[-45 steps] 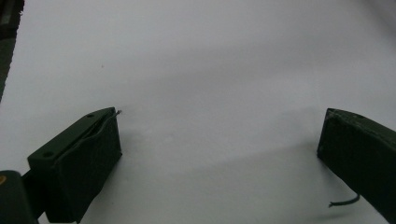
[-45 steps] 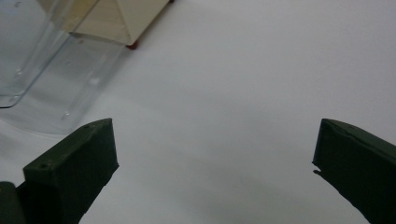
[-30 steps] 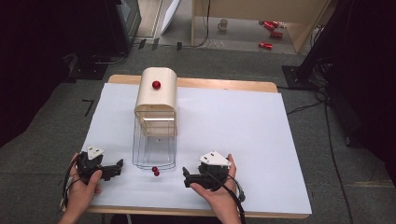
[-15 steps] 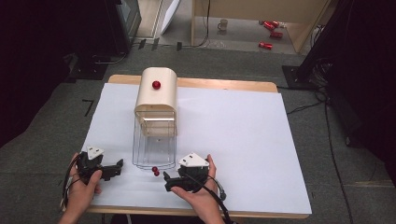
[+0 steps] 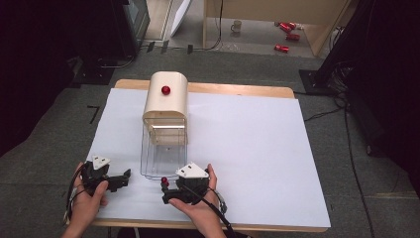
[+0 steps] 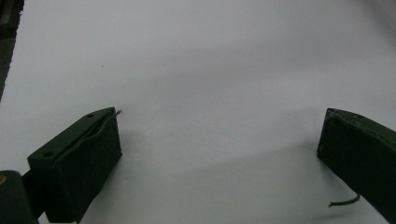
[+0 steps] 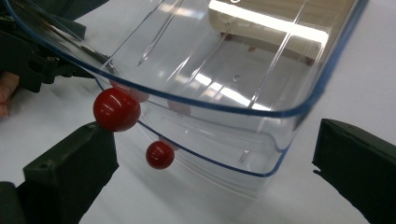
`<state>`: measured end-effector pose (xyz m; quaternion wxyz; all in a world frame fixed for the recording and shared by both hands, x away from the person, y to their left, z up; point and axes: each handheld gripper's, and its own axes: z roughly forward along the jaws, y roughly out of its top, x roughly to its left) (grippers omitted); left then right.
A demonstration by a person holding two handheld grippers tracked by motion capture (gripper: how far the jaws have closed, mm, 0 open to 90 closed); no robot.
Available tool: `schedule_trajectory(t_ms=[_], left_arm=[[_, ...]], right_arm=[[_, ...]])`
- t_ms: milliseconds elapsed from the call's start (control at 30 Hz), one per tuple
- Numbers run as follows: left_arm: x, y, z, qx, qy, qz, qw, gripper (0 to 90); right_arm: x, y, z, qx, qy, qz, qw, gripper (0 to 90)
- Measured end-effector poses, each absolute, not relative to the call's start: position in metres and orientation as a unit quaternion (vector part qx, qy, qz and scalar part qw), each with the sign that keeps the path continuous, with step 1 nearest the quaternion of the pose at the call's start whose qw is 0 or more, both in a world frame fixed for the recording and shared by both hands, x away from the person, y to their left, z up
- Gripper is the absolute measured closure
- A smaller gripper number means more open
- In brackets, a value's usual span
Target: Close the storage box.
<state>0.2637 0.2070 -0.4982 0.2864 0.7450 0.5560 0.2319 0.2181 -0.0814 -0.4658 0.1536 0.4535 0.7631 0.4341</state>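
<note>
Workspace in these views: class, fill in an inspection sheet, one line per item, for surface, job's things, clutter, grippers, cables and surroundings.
Surface: white sheet over a wooden table, bare on its right half.
Job's things: clear drawer pulled out of a cream box; red knob on the drawer's front; another red knob on the box top.
Clutter: nothing seen on the sheet.
Grippers: right gripper open, jaws beside the drawer knob; left gripper open over bare sheet.
Cables: one trails from each gripper.
Surroundings: grey floor, mug, red cans.
</note>
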Motion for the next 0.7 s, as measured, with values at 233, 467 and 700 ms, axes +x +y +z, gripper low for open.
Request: schedule_trajectory(t_ms=[233,467,700], left_arm=[[0.2638,0.2071,-0.4982,0.745,0.556,0.232,0.286,0.0],[0.2638,0.207,-0.4982,0.745,0.556,0.232,0.287,0.0],[0.2638,0.207,-0.4982,0.745,0.556,0.232,0.286,0.0]], right_arm=[[0.2151,-0.0791,-0.4645,0.441,0.767,0.435,0.167,5.8],[0.2156,-0.0781,-0.4661,0.441,0.768,0.431,0.173,6.8],[0.2152,-0.0787,-0.4678,0.443,0.767,0.428,0.179,10.5]])
